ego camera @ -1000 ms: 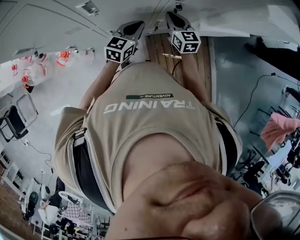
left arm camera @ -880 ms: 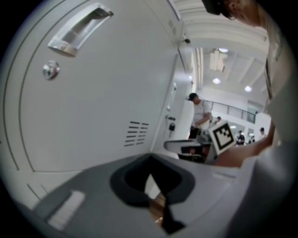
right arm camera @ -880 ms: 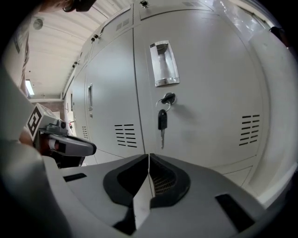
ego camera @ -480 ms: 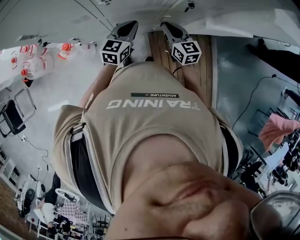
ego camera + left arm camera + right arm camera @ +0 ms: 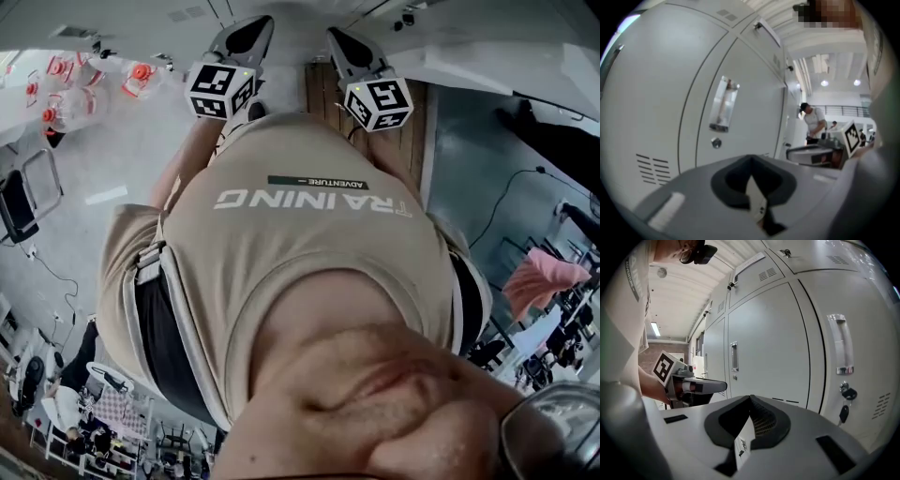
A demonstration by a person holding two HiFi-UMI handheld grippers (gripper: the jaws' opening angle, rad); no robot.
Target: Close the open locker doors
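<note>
1. Grey workshop floor (image 5: 103,159) far below in the head view, with a beige shirt (image 5: 300,244) filling the middle. Left gripper (image 5: 246,36) at 11 o'clock and right gripper (image 5: 345,45) at 12 o'clock, side by side, near each other but apart, both aimed away from the body. Red-capped bottles (image 5: 66,84) at 10 o'clock, pink cloth (image 5: 542,279) at 3 o'clock.
2. Left gripper view: jaws pressed together at the tips, nothing between them. Closed locker door (image 5: 736,93) just ahead, spanning 9 to 12 o'clock, with a bar handle (image 5: 724,104), a round lock (image 5: 716,143) under it and vent slots (image 5: 651,168) at 8 o'clock. Upper door (image 5: 765,32) at 12 o'clock, its edge standing out from the row, seemingly ajar. Person in a white shirt (image 5: 813,123) at 3 o'clock, well away.
3. Right gripper view: jaws likewise closed tip to tip, empty. Closed middle door (image 5: 768,343) straight ahead. Long handle (image 5: 840,344) at 3 o'clock, keys (image 5: 846,397) hanging below it. Small top door (image 5: 754,269) at 12 o'clock, edge out from the frame. Left gripper at 9 o'clock.
</note>
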